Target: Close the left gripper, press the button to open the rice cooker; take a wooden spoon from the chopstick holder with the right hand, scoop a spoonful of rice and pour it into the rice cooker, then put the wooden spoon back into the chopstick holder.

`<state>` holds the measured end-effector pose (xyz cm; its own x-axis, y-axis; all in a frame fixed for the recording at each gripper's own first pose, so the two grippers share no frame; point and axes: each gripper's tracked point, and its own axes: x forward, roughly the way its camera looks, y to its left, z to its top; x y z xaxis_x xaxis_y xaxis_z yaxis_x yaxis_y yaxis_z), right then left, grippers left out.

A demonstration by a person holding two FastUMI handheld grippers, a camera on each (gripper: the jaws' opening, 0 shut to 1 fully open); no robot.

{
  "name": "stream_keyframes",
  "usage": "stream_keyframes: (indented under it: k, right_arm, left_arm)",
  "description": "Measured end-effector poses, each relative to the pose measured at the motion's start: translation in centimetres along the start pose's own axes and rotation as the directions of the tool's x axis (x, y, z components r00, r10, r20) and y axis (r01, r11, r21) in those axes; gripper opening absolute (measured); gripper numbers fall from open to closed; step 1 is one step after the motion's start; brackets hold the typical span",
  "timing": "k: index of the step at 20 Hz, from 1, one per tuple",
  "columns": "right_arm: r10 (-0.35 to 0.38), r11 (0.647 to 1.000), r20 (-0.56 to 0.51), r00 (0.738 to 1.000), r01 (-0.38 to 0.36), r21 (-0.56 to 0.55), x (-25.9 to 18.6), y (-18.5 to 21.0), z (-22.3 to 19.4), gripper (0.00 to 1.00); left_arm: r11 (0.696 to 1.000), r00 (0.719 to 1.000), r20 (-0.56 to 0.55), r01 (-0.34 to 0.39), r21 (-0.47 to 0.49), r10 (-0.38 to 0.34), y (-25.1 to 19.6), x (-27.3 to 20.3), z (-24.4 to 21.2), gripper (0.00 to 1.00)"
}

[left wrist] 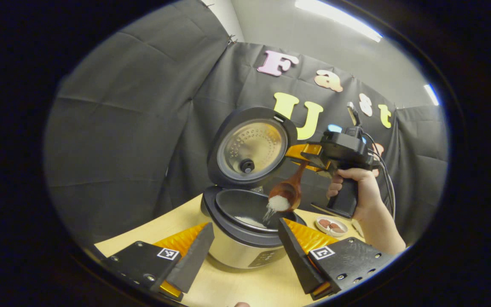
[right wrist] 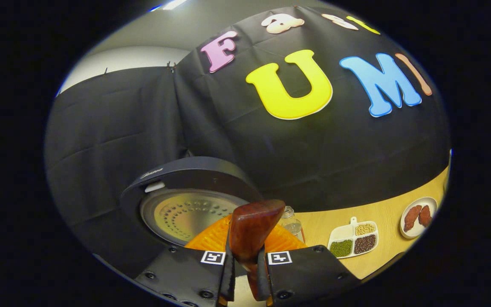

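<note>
Brushed steel and dark plastic make up the rice cooker (left wrist: 245, 230) at the centre of the left gripper view, its round lid (left wrist: 252, 147) raised, showing a perforated metal plate. The left gripper (left wrist: 245, 251) hangs low with its fingers wide apart, either side of the cooker body. To the right, the wooden spoon (left wrist: 288, 192) tilts over the pot — white rice (left wrist: 278, 204) spilling from its glossy bowl. A hand (left wrist: 358, 187) grips the right gripper (right wrist: 245, 273), clamped on the spoon's handle. On the pale wooden table (right wrist: 386, 217) at lower right — a jar (right wrist: 291, 221), a divided dish of grains (right wrist: 353, 239) and a small plate (right wrist: 417, 216).
</note>
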<state>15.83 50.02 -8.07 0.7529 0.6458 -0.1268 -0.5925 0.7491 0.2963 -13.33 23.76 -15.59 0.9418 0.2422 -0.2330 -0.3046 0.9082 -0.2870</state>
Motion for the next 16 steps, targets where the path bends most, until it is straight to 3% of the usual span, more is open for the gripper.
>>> stream_keyframes:
  k: [3,8,16]
  right_arm:
    - [0.034,0.997,-0.002,0.999,-0.034,-0.074,0.3,1.6,-0.1,0.22]
    - [0.095,0.962,-0.002,0.995,-0.093,-0.258,-0.2,4.1,-0.6,0.22]
    - [0.115,0.922,-0.034,0.993,-0.119,-0.368,-0.3,5.1,-2.2,0.22]
  left_arm:
    - [1.0,1.0,0.005,-0.004,0.003,0.004,0.2,-0.2,0.1,0.95]
    - [0.999,0.999,0.025,-0.025,0.023,0.024,0.6,-0.5,0.6,0.96]
    - [1.0,0.999,0.031,-0.017,0.022,0.016,0.6,-0.7,0.6,0.94]
